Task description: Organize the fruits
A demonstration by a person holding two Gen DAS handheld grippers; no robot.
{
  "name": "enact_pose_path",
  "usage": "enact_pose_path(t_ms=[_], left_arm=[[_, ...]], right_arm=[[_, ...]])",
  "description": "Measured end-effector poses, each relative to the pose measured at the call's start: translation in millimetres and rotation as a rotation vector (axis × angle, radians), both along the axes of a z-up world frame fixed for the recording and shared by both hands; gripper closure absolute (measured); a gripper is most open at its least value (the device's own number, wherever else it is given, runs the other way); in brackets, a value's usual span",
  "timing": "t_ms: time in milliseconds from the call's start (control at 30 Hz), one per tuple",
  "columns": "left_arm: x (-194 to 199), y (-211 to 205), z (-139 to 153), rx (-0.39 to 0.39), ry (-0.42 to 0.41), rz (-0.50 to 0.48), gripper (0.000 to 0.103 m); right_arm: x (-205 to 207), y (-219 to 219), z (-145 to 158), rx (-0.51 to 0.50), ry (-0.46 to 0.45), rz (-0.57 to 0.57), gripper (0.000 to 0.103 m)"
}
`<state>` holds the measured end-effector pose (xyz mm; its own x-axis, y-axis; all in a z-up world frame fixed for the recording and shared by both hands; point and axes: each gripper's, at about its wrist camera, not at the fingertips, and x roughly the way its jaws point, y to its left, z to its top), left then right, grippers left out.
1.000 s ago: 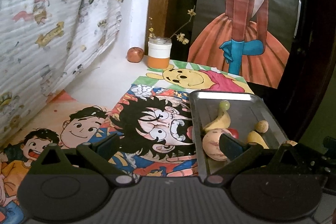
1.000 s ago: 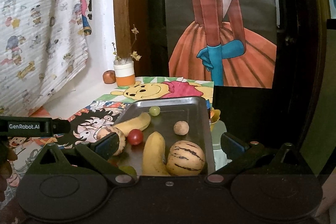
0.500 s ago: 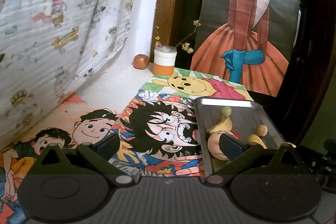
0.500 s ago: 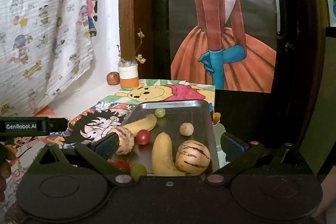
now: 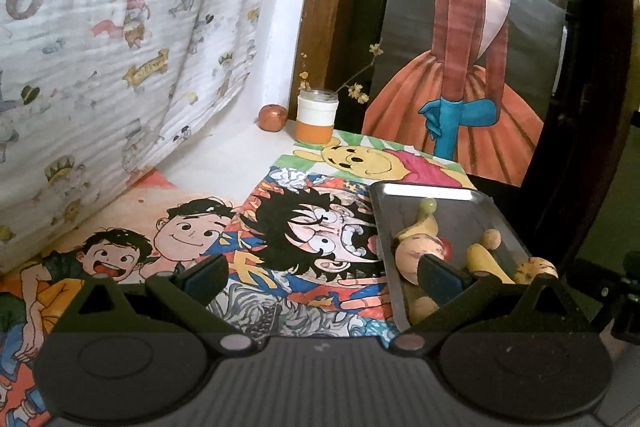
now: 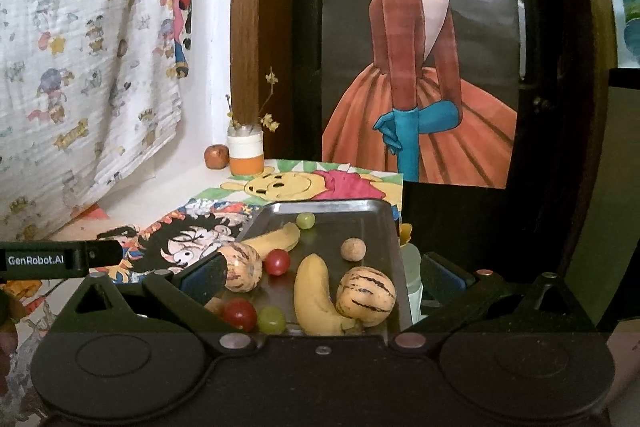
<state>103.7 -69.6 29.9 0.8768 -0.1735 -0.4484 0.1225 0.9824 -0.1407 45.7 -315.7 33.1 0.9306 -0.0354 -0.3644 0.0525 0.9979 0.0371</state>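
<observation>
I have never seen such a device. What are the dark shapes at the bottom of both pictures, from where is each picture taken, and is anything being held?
There is no robot arm. A person holds a two-finger tool in each hand, and a camera on each tool looks forward along its fingers. One picture comes from the left gripper, one from the right gripper. Both are open and hold nothing. On the cartoon-covered table stands a metal tray with two bananas, striped melons, cherry tomatoes and grapes. Behind stand a jar and a reddish fruit.
</observation>
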Motion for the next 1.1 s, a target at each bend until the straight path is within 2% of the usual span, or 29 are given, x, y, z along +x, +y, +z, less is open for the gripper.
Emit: enact_pose_path(t_ms=[333,567,1100], left_arm=[[-25.4,11.7,3.3,0.013,-0.047,0.006,0.0],[-46.5,22.4,-1.0,0.005,-0.068,0.016,0.0],[-79.3,38.4,-4.9,0.006,-0.117,0.04,0.0]], right_arm=[[-22.9,11.6,5.7,0.022,-0.017,0.016,0.001],[-38.9,16.0,6.7,0.077,-0.023,0.01,0.0],[-70.3,36.3,1.8,0.069,-0.075,0.068,0.0]])
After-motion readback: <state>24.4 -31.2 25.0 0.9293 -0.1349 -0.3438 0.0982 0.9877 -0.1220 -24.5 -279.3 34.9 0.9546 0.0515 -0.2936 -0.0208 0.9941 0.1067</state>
